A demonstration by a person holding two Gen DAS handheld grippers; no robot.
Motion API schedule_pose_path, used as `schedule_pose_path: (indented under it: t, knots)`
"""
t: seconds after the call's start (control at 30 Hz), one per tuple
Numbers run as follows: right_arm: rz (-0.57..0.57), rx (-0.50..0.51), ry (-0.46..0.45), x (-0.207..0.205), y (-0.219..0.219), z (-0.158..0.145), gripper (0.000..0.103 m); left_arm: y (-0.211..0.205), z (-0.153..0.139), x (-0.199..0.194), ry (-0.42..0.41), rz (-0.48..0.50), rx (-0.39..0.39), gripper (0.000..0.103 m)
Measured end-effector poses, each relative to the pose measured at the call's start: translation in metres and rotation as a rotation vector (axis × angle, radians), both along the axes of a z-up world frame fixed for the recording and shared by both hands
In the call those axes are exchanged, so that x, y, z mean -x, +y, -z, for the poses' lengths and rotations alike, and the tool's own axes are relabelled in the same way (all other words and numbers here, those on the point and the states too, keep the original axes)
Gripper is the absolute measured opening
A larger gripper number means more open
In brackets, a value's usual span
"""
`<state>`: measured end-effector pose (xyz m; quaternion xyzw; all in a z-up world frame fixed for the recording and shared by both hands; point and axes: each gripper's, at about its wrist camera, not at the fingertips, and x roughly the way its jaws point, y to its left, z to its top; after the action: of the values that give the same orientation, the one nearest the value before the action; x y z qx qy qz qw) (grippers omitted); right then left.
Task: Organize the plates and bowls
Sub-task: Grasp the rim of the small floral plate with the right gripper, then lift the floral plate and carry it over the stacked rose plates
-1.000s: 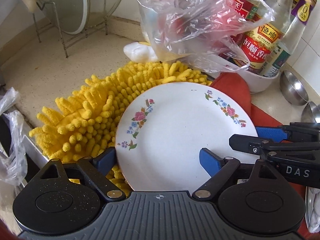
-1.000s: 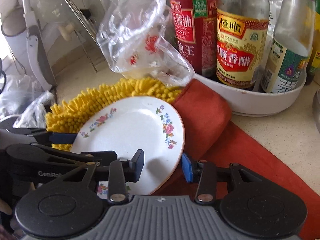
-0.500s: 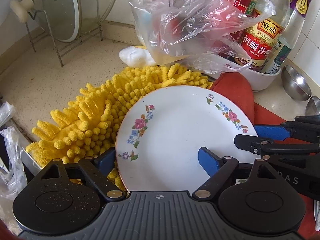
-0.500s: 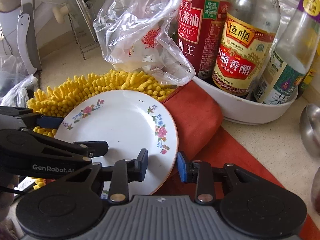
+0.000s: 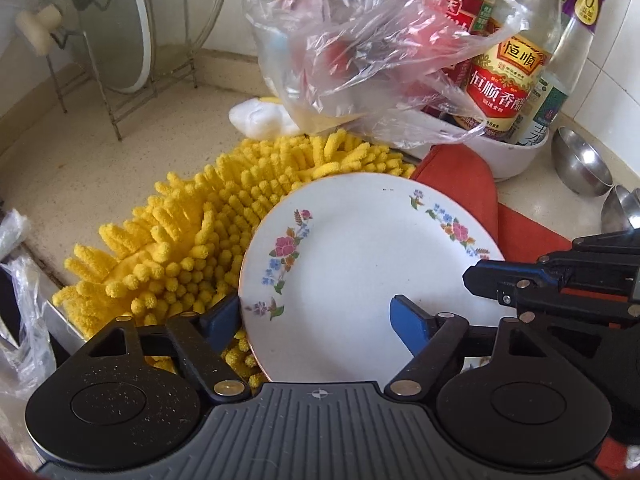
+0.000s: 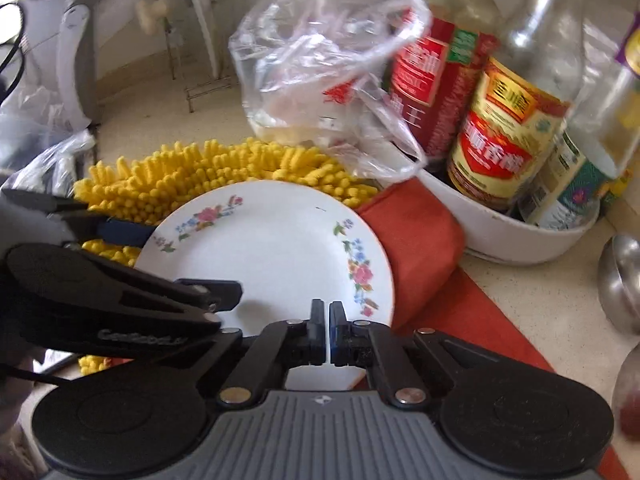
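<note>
Right gripper [image 6: 328,334] was clamped on the near rim of the white floral-edged round plate [image 6: 276,256], which lay across a yellow chenille mat [image 6: 208,176] and red cloth [image 6: 416,236] on the speckled countertop. Left gripper [image 5: 316,320] stood spread wide, its 2 blue fingers [image 5: 408,322] straddling the plate's left rim.

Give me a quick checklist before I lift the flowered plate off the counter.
1. Right gripper shut on the plate rim: ok, fingers closed onto the near edge.
2. Left gripper on the plate: not ok, jaws wide open, straddling the near left rim without clamping.
3. Plate seated flat: cannot tell, it overlaps the yellow duster and the red cloth.
4. Plastic bag clear of the lift path: ok, it sits behind the plate, not touching it.
5. Bottle tub clearance: ok, apart from the plate, beyond the cloth.
6. Grippers clear of each other: cannot tell, they sit close over the plate.
</note>
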<state>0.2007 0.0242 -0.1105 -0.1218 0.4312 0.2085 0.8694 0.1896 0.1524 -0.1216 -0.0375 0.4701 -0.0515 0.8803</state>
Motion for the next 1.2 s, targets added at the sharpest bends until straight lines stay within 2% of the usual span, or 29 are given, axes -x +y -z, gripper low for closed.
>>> schedule_pose_path:
  t: [0.07, 0.27, 0.43, 0.6, 0.67, 0.73, 0.83, 0.87, 1.03, 1.2]
  knots:
    - [0.017, -0.022, -0.008, 0.0, -0.006, -0.002, 0.006, 0.003, 0.0, 0.001, -0.008, 0.002, 0.003, 0.086]
    - [0.054, 0.035, -0.033, -0.005, -0.008, -0.002, 0.007, 0.001, 0.005, -0.002, 0.002, 0.026, -0.01, 0.091]
    - [0.04, 0.067, -0.054, -0.004, -0.005, 0.001, 0.008, 0.0, 0.008, -0.003, 0.003, 0.032, -0.007, 0.093]
    - [0.062, 0.056, -0.06, -0.006, -0.011, 0.001, 0.014, 0.0, 0.01, -0.006, 0.004, 0.037, -0.008, 0.094]
    - [0.082, 0.058, -0.063, -0.007, -0.016, 0.001, 0.022, -0.001, 0.01, -0.007, 0.002, 0.04, -0.008, 0.095]
    - [0.094, 0.068, -0.055, -0.009, -0.02, 0.004, 0.025, -0.001, 0.011, -0.007, 0.001, 0.045, -0.007, 0.096]
    - [0.069, 0.01, -0.017, -0.009, -0.024, 0.007, 0.025, -0.002, 0.012, -0.007, -0.001, 0.055, -0.01, 0.098]
    - [0.055, -0.016, 0.013, -0.009, -0.024, 0.008, 0.032, -0.003, 0.012, -0.008, -0.003, 0.061, -0.011, 0.098]
    - [0.077, -0.113, 0.086, -0.01, -0.038, 0.011, 0.032, -0.002, 0.013, -0.012, -0.01, 0.079, -0.008, 0.099]
    - [0.093, -0.162, 0.105, -0.009, -0.045, 0.011, 0.032, -0.005, 0.013, -0.013, -0.015, 0.084, -0.002, 0.098]
